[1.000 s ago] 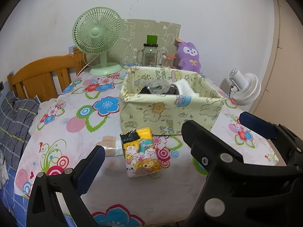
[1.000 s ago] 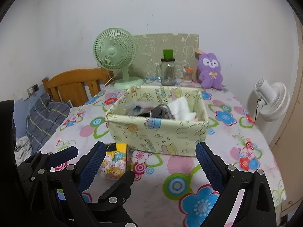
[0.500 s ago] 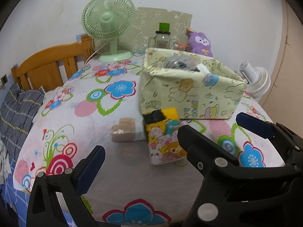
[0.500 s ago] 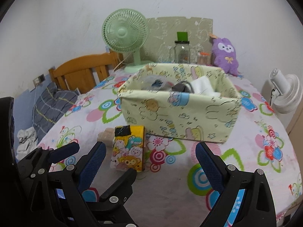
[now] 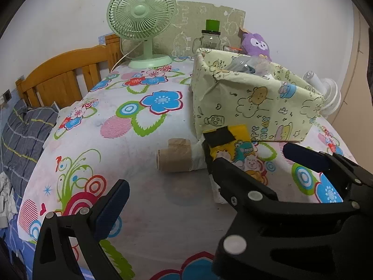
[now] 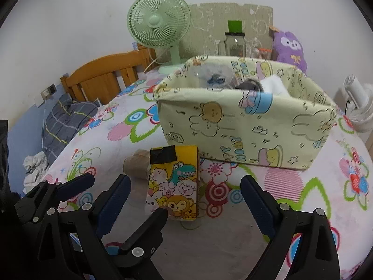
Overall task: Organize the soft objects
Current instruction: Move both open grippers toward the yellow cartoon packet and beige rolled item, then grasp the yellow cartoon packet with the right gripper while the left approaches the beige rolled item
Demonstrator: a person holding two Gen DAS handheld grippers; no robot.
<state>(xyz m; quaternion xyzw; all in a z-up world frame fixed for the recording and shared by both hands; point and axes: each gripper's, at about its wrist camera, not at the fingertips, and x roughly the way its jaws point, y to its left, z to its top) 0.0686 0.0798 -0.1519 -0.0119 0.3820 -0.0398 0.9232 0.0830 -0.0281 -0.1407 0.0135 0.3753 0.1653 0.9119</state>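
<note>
Floral tablecloth (image 6: 130, 212) — tissue pack (image 6: 173, 183) between right gripper (image 6: 184, 204) fingers, spread apart; left gripper (image 5: 205, 175) fingers apart too.

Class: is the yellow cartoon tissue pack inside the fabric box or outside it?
Outside: the tissue pack lies on the tablecloth in front of the fabric box.

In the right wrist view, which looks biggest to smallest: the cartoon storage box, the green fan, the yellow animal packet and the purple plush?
1. Cartoon storage box
2. Green fan
3. Yellow animal packet
4. Purple plush

The fan and the plush stand farther back and the packet sits nearest the camera, so the fan-packet order is unsure.
</note>
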